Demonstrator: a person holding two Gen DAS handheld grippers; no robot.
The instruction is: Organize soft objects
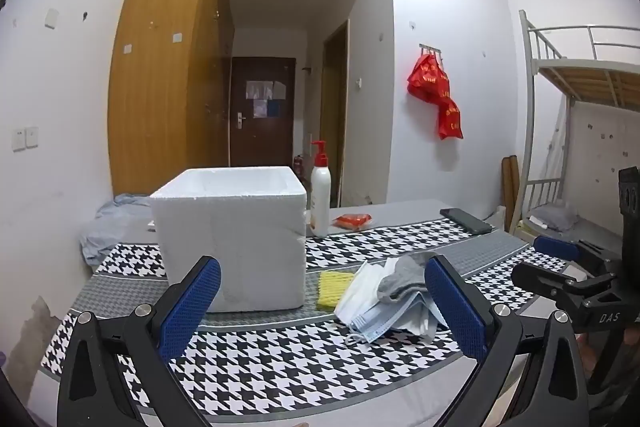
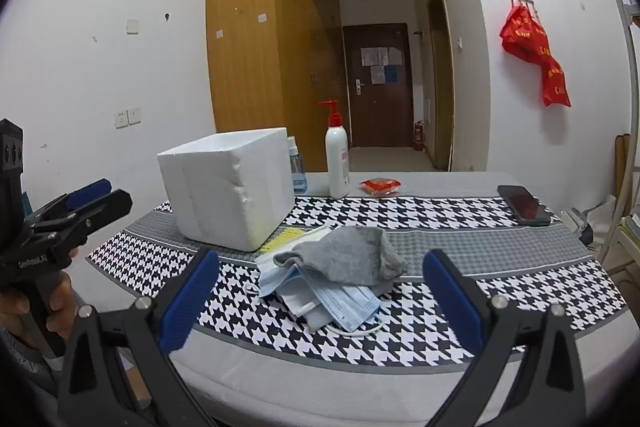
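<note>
A white foam box stands open-topped on the houndstooth table cloth. To its right lies a pile of soft things: a grey sock on top of blue and white face masks, with a yellow sponge against the box. My left gripper is open and empty, hovering in front of the box and the pile. My right gripper is open and empty too, hovering just short of the pile and facing it.
A white pump bottle with a red top, a small spray bottle, a red packet and a black phone lie toward the far side. Crumpled pale cloth sits left of the box. A bunk bed stands at the right.
</note>
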